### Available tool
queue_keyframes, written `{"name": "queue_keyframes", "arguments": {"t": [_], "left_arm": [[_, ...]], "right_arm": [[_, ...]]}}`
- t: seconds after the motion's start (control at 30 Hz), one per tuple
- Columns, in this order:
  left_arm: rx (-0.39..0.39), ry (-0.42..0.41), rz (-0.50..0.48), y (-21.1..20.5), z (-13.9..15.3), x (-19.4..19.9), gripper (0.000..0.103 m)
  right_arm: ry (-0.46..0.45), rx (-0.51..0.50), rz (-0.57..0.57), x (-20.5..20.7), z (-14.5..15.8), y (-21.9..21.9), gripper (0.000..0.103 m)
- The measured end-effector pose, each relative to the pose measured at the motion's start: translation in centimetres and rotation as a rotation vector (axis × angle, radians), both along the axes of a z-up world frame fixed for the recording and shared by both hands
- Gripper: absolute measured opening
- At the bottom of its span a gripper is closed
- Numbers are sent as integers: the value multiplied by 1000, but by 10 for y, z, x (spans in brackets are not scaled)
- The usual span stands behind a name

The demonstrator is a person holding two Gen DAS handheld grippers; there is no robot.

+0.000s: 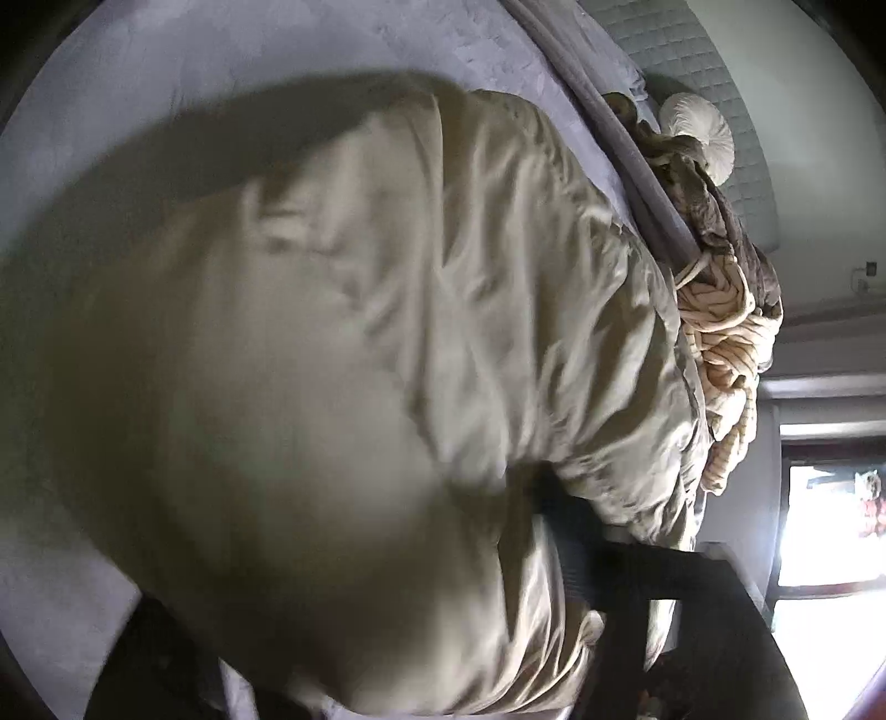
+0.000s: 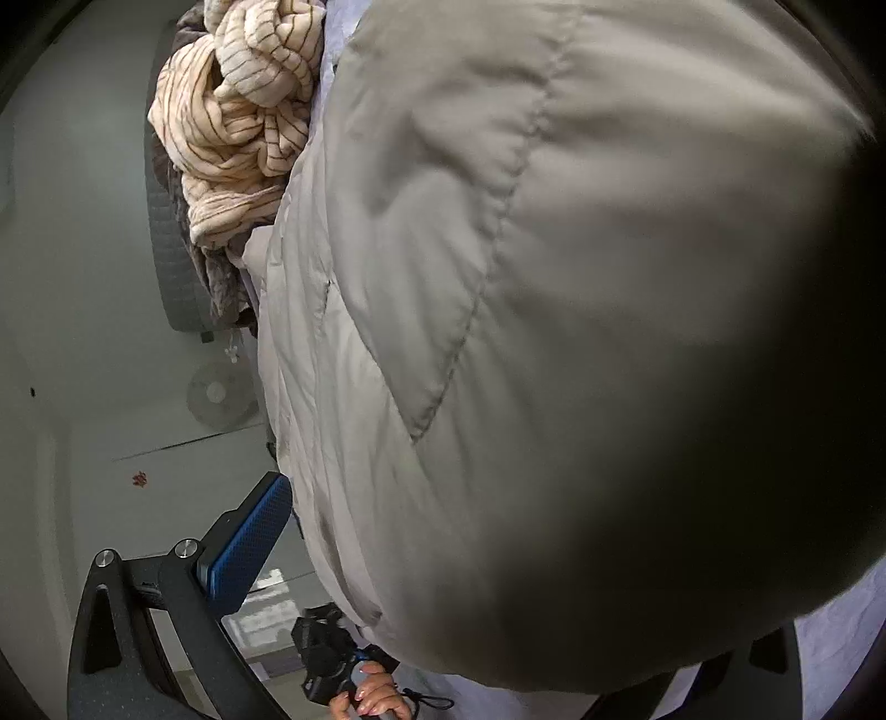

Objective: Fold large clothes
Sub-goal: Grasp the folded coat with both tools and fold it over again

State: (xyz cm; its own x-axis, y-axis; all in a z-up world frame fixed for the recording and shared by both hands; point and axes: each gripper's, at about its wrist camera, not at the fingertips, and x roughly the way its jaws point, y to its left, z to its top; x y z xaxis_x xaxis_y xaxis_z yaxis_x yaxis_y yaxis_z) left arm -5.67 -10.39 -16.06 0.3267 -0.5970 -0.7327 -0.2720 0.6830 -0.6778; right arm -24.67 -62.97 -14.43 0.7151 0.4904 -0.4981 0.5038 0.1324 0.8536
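Note:
A puffy beige quilted jacket [image 1: 443, 332] lies on the lavender bed sheet [image 1: 111, 138] and fills both views. In the left wrist view its bulk bulges, blurred, between the fingers of my left gripper [image 1: 343, 554]. One black finger [image 1: 587, 559] is half buried in a fold and the pads are hidden. In the right wrist view the jacket [image 2: 554, 277] sits between the widely spread fingers of my right gripper [image 2: 526, 565]. The blue pad [image 2: 249, 548] is mostly bare beside the fabric, and the other finger is largely covered.
A cream striped blanket [image 1: 720, 343] and a brown throw are heaped at the bed's far edge, beside a round white cushion [image 1: 698, 133] and a quilted headboard [image 1: 664, 44]. A bright doorway [image 1: 819, 526] lies to the right. A person's hand [image 2: 371, 692] grips a handle below.

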Motion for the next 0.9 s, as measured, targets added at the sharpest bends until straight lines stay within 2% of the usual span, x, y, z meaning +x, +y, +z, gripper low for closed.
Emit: {"name": "queue_keyframes", "arguments": {"t": [0.07, 0.1, 0.17, 0.2, 0.23, 0.27, 0.33, 0.57, 0.73, 0.9], "left_arm": [[38, -35, -23, 0, 9, 0, 36], [51, -42, -31, 0, 12, -1, 34], [88, -77, -59, -2, 21, -2, 26], [106, -93, -74, -4, 25, -3, 25], [136, -116, -100, -7, 32, -4, 22], [158, -131, -118, -10, 36, -3, 21], [210, -171, -167, -16, 48, -6, 20], [234, -237, -264, -4, 79, -29, 20], [232, -225, -332, 8, 83, -55, 20], [228, -210, -392, 27, 86, -96, 20]], "right_arm": [[12, 7, -7, -3, -1, -2, 97], [22, 10, -13, -4, -2, -3, 92], [58, 6, -14, -5, -4, -4, 61], [58, 11, -16, -7, -5, -4, 53], [51, 12, -19, -8, -5, -4, 39], [47, 1, -20, -10, -2, -4, 32], [33, -34, -8, -13, 8, -1, 25], [-19, -85, 24, -37, 38, 9, 21], [-10, -112, 20, -71, 51, 25, 21], [15, -111, 5, -117, 51, 41, 21]]}}
